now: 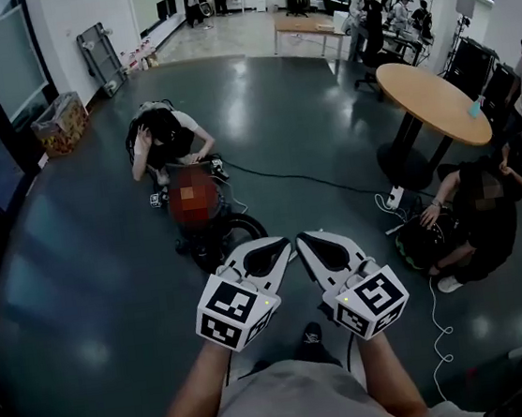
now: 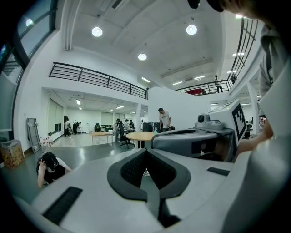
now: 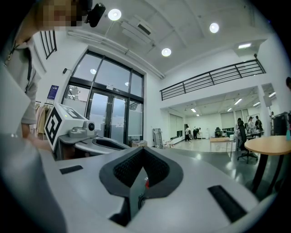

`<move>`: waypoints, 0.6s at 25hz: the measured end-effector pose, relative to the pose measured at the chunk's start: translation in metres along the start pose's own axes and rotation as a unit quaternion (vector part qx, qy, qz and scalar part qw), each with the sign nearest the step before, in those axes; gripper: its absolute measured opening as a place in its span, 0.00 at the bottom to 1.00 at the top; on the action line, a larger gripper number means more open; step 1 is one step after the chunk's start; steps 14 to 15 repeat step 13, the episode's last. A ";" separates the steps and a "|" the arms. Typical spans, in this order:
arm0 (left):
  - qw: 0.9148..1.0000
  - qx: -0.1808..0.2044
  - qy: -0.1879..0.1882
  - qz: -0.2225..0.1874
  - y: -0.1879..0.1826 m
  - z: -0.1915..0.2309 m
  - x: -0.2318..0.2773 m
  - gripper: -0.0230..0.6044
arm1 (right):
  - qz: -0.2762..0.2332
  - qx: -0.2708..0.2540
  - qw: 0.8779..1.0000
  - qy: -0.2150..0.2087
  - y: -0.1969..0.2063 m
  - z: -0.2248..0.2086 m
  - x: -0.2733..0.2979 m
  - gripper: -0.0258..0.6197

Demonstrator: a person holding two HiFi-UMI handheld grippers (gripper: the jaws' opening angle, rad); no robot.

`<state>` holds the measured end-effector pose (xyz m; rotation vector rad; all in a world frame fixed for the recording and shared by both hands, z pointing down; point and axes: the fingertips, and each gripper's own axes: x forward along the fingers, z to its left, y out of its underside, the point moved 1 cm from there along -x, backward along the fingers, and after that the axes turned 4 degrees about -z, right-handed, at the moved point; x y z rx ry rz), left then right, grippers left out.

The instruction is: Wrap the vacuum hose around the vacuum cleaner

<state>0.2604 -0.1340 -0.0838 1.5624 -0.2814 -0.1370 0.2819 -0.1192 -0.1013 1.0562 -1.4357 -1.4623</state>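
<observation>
Holding both grippers side by side at chest height, tips pointing out over the dark glossy floor [image 1: 89,271].

Far left by the glass wall: a cardboard box [image 1: 60,124]. Right of it, a person in dark clothes [image 1: 165,134] crouches on the floor, head down.

Just in front of that person sits the vacuum cleaner [image 1: 210,239], on the floor a little beyond my gripper tips and not touched by either one. Its upper part is under a reddish blurred patch, so I can't make out detail there. A dark loop that looks like the vacuum hose [image 1: 251,223] curves along its right side, lying on the floor. Whether it is wound onto the body I can't tell.

My left gripper [image 1: 271,249] has its jaws pressed together with nothing between them. The left gripper view shows the pads meeting [image 2: 146,157] and only floor beyond.

My right gripper [image 1: 317,243] is just beside it, jaws also pressed together and empty [image 3: 142,155].

A thin black cable [image 1: 286,177] runs from the vacuum area rightward across the floor. Further right stands a round wooden table [image 1: 432,102], and below it a second person [image 1: 475,224] sits on the floor in dark clothes.
</observation>
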 end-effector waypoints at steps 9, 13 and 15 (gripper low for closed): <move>1.000 -0.001 -0.005 0.000 -0.001 0.008 -0.001 0.05 | 0.000 0.002 1.000 -0.004 -0.001 -0.001 0.007 0.05; 1.000 -0.001 -0.005 0.004 0.003 0.014 0.001 0.05 | 0.001 0.005 1.000 -0.002 0.002 -0.002 0.014 0.05; 1.000 -0.001 -0.005 0.004 0.003 0.014 0.001 0.05 | 0.001 0.005 1.000 -0.002 0.002 -0.002 0.014 0.05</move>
